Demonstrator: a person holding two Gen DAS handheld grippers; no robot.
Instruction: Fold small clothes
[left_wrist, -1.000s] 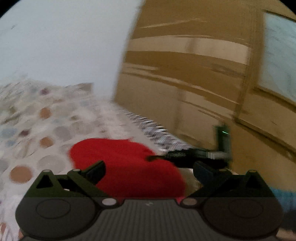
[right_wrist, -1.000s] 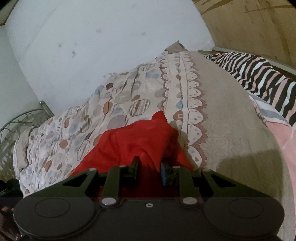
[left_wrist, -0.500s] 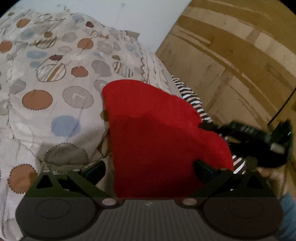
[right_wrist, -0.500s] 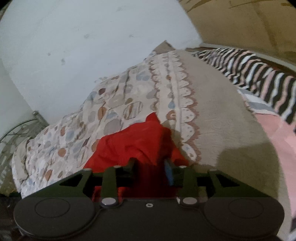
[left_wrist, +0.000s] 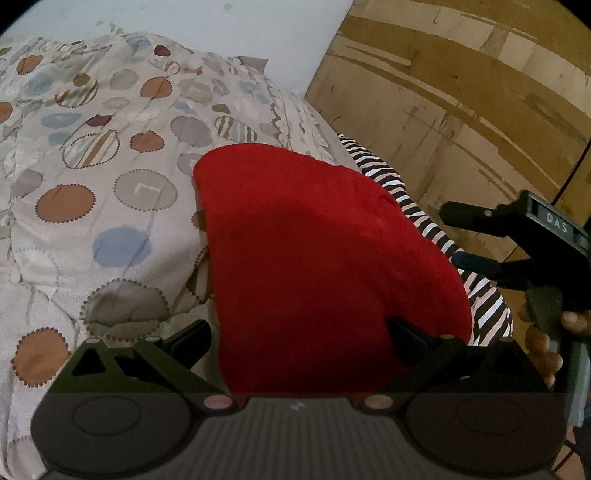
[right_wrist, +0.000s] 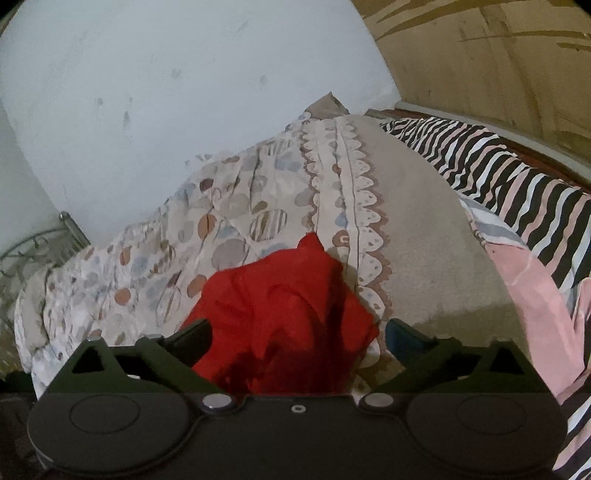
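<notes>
A red garment (left_wrist: 317, 258) lies on the patterned bedspread (left_wrist: 92, 166). In the left wrist view it fills the middle, reaching back between the wide-open jaws of my left gripper (left_wrist: 299, 332). In the right wrist view the same red garment (right_wrist: 284, 306) lies bunched between the wide-open jaws of my right gripper (right_wrist: 295, 332). The right gripper also shows in the left wrist view (left_wrist: 465, 240) at the right edge, open, just off the garment's right side, with a hand on its handle.
A zebra-striped pink, black and white cloth (right_wrist: 517, 184) lies to the right of the garment. A wooden wardrobe (left_wrist: 461, 110) stands at the right, a white wall (right_wrist: 147, 92) behind the bed. A metal bed frame (right_wrist: 40, 240) shows at far left.
My right gripper has opened and let go of the red garment, which now lies on the bed. My left gripper view has swung down over the garment and steadied.
</notes>
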